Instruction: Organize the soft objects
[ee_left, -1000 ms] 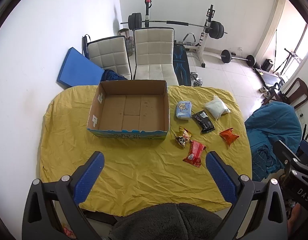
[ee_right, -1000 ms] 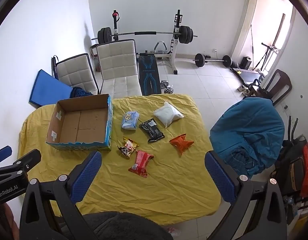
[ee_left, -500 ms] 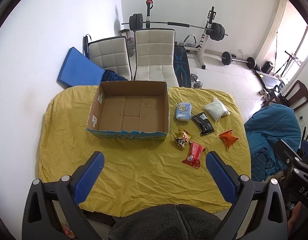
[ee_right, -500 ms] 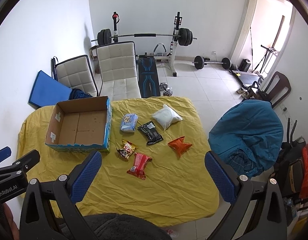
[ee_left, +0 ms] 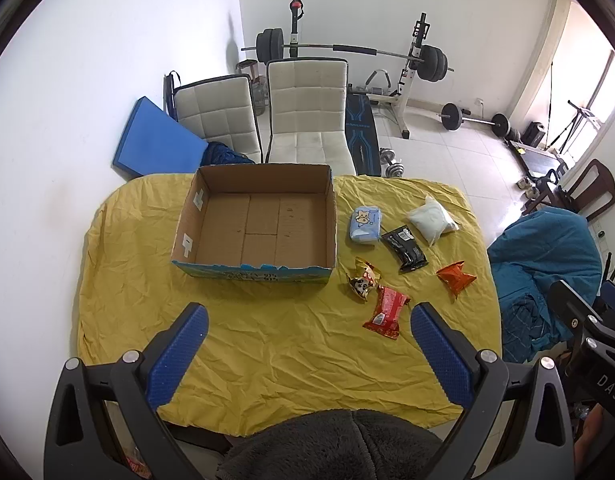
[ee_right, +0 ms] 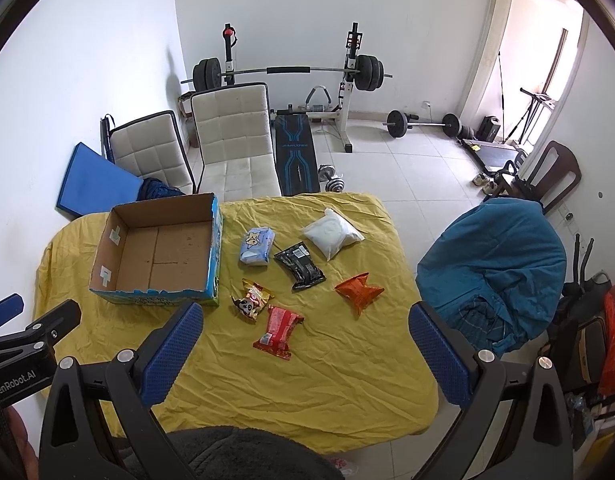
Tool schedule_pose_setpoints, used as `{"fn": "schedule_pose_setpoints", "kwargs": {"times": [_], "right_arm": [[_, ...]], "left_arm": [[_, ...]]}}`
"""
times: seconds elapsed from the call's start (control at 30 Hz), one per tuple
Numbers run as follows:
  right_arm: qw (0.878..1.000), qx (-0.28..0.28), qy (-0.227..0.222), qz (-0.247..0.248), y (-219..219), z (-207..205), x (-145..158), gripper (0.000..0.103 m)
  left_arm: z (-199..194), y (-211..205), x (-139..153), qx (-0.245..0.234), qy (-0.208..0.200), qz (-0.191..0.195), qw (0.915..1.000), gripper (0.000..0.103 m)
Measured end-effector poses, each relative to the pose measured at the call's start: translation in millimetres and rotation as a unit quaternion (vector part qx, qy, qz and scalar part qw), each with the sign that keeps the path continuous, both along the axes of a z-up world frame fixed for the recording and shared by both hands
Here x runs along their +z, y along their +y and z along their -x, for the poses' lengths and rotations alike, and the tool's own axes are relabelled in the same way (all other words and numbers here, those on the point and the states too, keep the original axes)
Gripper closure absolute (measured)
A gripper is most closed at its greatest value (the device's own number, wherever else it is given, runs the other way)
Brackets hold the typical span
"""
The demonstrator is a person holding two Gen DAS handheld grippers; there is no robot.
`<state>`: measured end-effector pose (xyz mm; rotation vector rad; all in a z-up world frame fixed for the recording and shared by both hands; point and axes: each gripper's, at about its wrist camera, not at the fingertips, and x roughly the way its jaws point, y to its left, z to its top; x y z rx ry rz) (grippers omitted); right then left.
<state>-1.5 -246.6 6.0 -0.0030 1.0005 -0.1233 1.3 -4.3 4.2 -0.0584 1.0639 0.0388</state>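
1. White walls and pale floor tiles enclose the room; a barbell rack (ee_right: 291,72), two cream chairs (ee_left: 303,116) and a blue mat (ee_left: 155,142) stand beyond the table (ee_left: 267,344).
2. Yellow wrinkled cloth covers the whole table; its near edge is partly hidden behind a dark fuzzy garment (ee_left: 331,444).
3. Cardboard box (ee_left: 255,228) sits open-topped toward the far left, with bare cloth in front of it.
4. Six soft packets lie apart to the right of the box: white pouch (ee_right: 332,233), blue tissue pack (ee_right: 257,246), black packet (ee_right: 300,265), orange packet (ee_right: 359,292), cartoon snack bag (ee_right: 251,300), red packet (ee_right: 278,332).
5. Left claw (ee_left: 307,320) is released, fingers spread wide above the near cloth, holding nothing.
6. Right claw (ee_right: 305,320) is likewise released and empty; the red packet lies between its fingers in view.
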Motion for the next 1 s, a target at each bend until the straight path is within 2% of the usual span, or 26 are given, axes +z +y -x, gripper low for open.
{"fn": "schedule_pose_setpoints", "kwargs": {"times": [1.0], "right_arm": [[1.000,0.004,0.003,-0.015,-2.9,-3.0,-10.8,0.000]], "left_arm": [[-3.3,-0.8,2.6,0.001,-0.004,0.000,1.0000,0.000]]}}
